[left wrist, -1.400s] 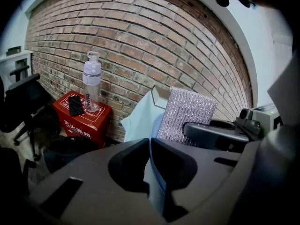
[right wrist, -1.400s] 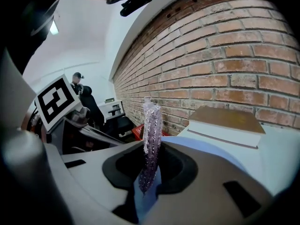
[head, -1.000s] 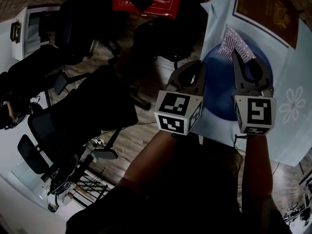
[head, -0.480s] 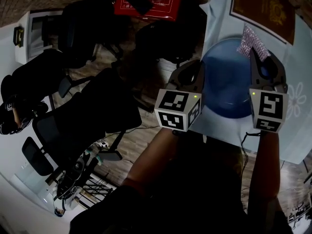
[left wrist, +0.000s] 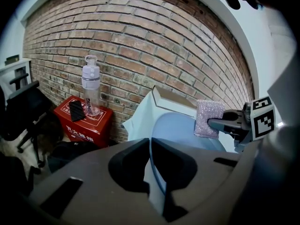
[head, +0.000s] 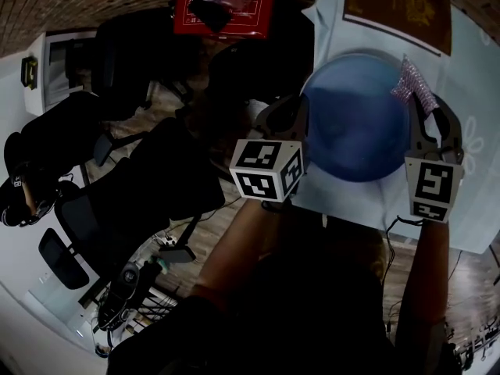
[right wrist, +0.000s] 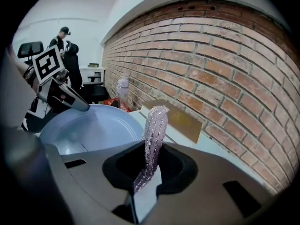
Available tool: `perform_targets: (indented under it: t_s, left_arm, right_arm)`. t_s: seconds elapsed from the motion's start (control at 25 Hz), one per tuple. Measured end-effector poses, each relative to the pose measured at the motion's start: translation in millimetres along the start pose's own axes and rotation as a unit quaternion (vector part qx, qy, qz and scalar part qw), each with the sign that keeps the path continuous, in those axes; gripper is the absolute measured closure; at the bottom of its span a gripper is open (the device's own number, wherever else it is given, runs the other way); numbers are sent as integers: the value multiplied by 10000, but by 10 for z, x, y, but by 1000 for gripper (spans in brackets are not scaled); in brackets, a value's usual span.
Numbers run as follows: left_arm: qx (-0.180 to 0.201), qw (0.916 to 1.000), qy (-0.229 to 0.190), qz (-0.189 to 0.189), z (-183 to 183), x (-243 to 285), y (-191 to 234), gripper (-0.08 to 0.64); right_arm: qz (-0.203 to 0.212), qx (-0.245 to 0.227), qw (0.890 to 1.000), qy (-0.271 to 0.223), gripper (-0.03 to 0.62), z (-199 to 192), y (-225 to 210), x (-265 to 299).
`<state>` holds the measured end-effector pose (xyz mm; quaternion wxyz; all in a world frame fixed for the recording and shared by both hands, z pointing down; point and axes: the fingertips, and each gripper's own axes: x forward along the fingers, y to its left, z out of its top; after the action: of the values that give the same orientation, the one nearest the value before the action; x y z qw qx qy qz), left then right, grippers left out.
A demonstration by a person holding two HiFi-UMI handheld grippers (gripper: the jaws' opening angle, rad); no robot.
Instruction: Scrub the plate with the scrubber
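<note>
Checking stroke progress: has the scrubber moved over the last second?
Yes. Head view: the scrubber, in the right gripper, went rightward, from below the left corner of the brown board to below its right end, now at the right rim of the plate.

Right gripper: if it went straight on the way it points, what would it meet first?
Probably the brown board lying ahead of the right gripper and its scrubber, with the brick wall behind it. The plate sits to its left, off that line. Depth is uncertain.

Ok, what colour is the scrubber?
The scrubber is sparkly pale purple, clearest in the left gripper view.
</note>
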<state>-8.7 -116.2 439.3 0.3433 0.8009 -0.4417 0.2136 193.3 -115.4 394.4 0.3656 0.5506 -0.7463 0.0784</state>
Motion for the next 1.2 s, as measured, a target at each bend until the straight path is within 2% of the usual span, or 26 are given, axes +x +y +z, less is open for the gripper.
perform_targets:
  t_s: [0.12,0.28,0.56,0.72,0.88,0.96,1.2]
  left_arm:
    - [-1,10000,-7,26,4,-7,-9,526]
    - [-76,10000,-34,45,-9,13,-14,526]
    - [-180,9998,-81,51,-13,31,-26,526]
    - [-270,9996,-125,21,-13,20,-22,526]
    - [-311,9994,-161,-17,-27,16,-23,526]
    - [-322,9993,-186,-52,-32,24,-19,526]
    - [-363,9991,-197,-114,-41,24,-8,526]
  right_arm:
    - [24,-24,9999,-97,505,-68,15,-143]
    - [123,40,9999,106,505,-244,114,-323]
    - [279,110,9995,98,505,-366,363,-534]
    - [503,158,9985,129,505,-389,562,-649]
    - [810,361,9960,-62,505,-372,829,-738]
    - [977,327,9947,31,505,-385,960,-753]
    - [1373,52,9904,-156,505,-163,1341,-741]
